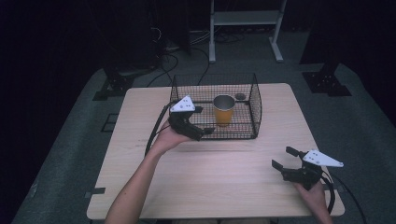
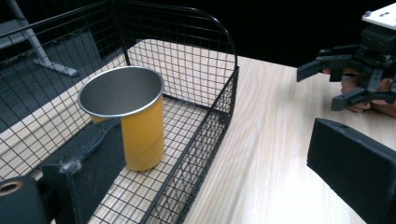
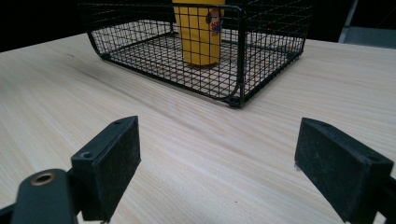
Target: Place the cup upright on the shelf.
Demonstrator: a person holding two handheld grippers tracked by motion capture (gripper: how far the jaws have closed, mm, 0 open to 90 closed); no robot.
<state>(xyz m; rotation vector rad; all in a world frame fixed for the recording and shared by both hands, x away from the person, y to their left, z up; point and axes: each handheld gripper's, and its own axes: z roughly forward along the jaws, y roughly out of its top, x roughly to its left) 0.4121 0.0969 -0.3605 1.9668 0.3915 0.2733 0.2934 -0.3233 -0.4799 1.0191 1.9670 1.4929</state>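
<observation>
A yellow cup (image 1: 223, 110) with a shiny metal inside stands upright in a black wire basket (image 1: 255, 105) at the back middle of the table. My left gripper (image 1: 205, 120) is open at the basket's front left corner. In the left gripper view the cup (image 2: 135, 121) is just beyond the left jaw, and the left gripper (image 2: 219, 172) straddles the basket wall (image 2: 224, 107), one jaw inside and one over the table. My right gripper (image 1: 282, 157) rests open near the table's front right, with nothing in it. Its own view has the right gripper (image 3: 215, 163) facing the basket (image 3: 240, 70) and cup (image 3: 198, 32).
The light wooden table (image 1: 210, 177) is bare in front of the basket. A small dark round thing (image 1: 239, 96) lies in the basket's back right. Behind the table stand a white frame (image 1: 245, 18) and black stand bases (image 1: 327, 81). The right gripper (image 2: 322, 86) shows across the table.
</observation>
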